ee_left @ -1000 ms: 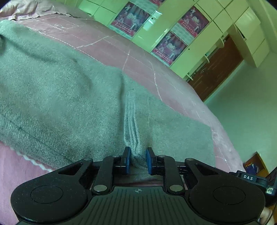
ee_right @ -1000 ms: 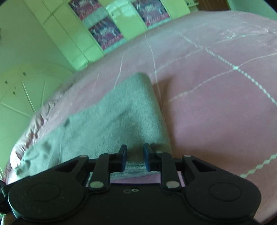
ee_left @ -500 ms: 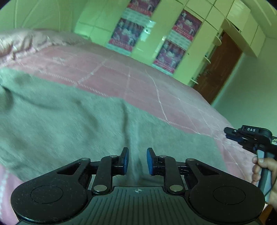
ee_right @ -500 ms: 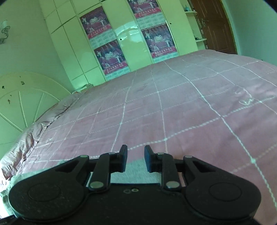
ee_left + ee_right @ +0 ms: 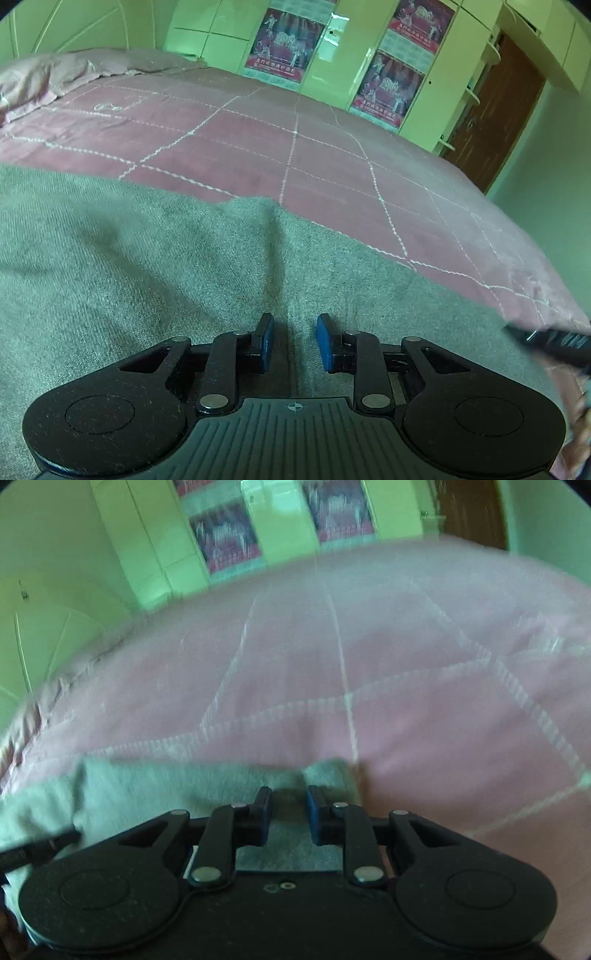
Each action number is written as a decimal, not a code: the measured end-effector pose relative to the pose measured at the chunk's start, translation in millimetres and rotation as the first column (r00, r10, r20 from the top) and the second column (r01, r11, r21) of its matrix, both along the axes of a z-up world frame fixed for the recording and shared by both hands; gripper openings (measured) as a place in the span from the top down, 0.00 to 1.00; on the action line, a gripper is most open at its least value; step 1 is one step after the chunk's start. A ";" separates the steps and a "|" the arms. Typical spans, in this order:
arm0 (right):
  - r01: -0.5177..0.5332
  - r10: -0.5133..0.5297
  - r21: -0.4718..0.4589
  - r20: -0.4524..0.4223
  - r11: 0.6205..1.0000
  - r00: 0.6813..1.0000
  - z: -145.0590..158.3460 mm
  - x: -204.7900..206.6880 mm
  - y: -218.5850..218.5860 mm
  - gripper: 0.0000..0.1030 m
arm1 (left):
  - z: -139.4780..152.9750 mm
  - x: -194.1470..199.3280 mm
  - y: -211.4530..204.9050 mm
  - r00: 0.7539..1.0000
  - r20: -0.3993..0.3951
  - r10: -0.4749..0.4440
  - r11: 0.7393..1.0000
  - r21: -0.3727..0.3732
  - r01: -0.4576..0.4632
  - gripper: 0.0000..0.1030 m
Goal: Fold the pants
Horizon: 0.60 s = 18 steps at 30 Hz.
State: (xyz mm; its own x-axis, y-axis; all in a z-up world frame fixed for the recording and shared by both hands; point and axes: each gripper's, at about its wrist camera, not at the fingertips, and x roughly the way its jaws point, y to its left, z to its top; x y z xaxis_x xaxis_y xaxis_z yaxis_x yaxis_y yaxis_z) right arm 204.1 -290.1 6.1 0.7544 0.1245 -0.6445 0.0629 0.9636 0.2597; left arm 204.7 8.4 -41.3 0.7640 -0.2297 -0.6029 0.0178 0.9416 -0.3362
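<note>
1. On the pink quilted bedspread [image 5: 332,155], the grey pants [image 5: 147,266] are seen spread flat, their far edge running across the left wrist view from left to lower right.
2. The left gripper [image 5: 293,341] is held low over the cloth with a clear gap between its blue pads; a seam or crease is seen running away between the jaws, but whether cloth is pinched cannot be told.
3. The right gripper [image 5: 289,814] is shown, in a blurred view, at a raised corner of the pants [image 5: 325,771]; its pads are likewise parted, with fabric lying between and beneath them, and a firm hold cannot be confirmed.
4. The long axis of the garment is judged to lie crosswise to both grippers, extending to the left of the left gripper and ending just beyond the right one.
5. The near edge is judged to be reachable by both hands, the right being nearer the end.
</note>
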 end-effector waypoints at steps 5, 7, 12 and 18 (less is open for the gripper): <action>0.007 -0.008 0.012 0.125 1.000 0.992 22.2 -34.6 -3.6 0.76 | 18.2 -19.1 10.6 1.000 0.010 -0.012 0.999 -0.039 0.013 0.68; 0.004 -0.004 0.001 0.149 1.000 0.989 28.3 -54.0 -4.1 0.75 | 28.8 -48.7 26.7 0.997 0.074 -0.015 0.999 -0.028 0.017 0.35; 0.013 -0.013 0.003 0.156 1.000 0.988 26.7 -88.1 -8.1 0.71 | 42.1 -134.4 91.7 0.985 0.171 0.012 1.000 0.005 -0.013 0.15; 0.010 -0.017 0.056 0.122 0.998 0.992 25.4 -94.4 2.8 0.71 | 22.8 -157.8 191.6 0.962 0.097 0.257 0.955 -0.182 -0.236 0.16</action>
